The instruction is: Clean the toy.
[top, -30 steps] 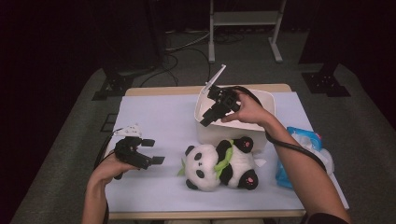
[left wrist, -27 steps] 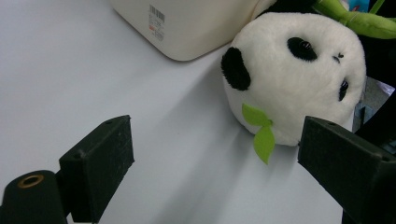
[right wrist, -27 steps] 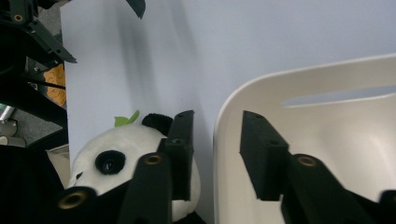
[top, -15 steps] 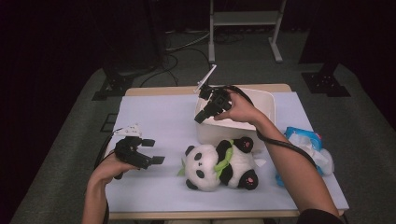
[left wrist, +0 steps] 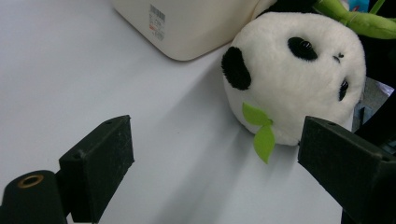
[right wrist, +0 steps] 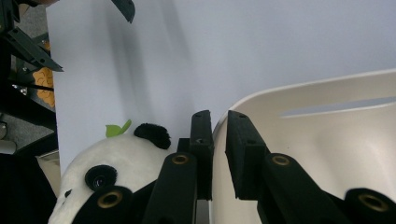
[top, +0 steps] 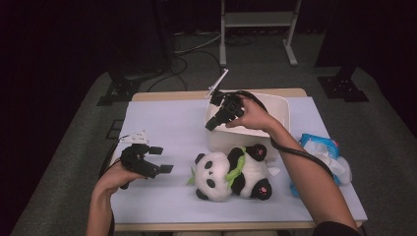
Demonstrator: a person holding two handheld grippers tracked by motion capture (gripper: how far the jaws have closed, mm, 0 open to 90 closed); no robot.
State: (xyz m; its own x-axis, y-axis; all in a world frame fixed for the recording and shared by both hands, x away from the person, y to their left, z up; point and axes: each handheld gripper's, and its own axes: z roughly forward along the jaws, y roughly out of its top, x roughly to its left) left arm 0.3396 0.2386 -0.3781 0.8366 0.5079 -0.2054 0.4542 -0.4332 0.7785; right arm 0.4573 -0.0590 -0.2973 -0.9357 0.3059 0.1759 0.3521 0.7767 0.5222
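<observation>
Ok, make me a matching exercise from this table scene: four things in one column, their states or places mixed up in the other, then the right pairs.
Things:
1. left gripper
2. right gripper
3. toy panda
4. blue packet

States or places:
A. lying on the table's right edge
B. jaws clamped on the rim of the white tub
C. jaws wide apart, holding nothing
D. lying on the cloth in front of the tub

Pairs: 1-C, 2-B, 3-D, 4-A
</observation>
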